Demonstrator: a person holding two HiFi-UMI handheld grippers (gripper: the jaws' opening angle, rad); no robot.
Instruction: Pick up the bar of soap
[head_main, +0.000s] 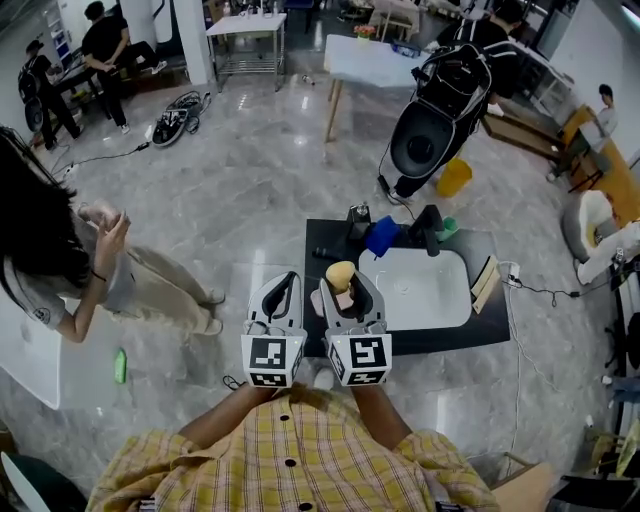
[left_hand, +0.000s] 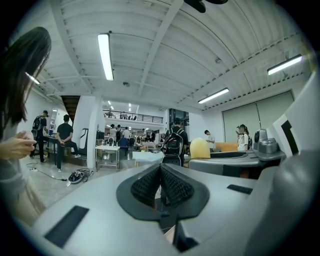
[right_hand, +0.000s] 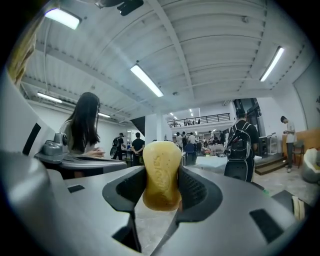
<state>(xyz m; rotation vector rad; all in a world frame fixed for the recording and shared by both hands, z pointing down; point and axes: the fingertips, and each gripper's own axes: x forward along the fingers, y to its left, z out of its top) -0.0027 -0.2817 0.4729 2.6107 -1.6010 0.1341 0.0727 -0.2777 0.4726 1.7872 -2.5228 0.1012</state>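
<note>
A yellow bar of soap (right_hand: 161, 175) stands on end between the pads of my right gripper (right_hand: 161, 189), which is shut on it. In the head view the soap (head_main: 341, 274) pokes up from the right gripper (head_main: 345, 292), held over the left edge of the black table (head_main: 325, 240). My left gripper (head_main: 279, 298) hangs just left of it, over the floor. Its ribbed pads (left_hand: 161, 186) meet with nothing between them. Both grippers point up and level, so their views show the ceiling and hall.
A white basin (head_main: 425, 288) lies in the black table, with a blue cloth (head_main: 381, 236) and a dark tap (head_main: 430, 228) at its far edge. A person (head_main: 60, 270) stands close on the left. A black golf bag (head_main: 440, 115) and a white table (head_main: 375, 62) stand beyond.
</note>
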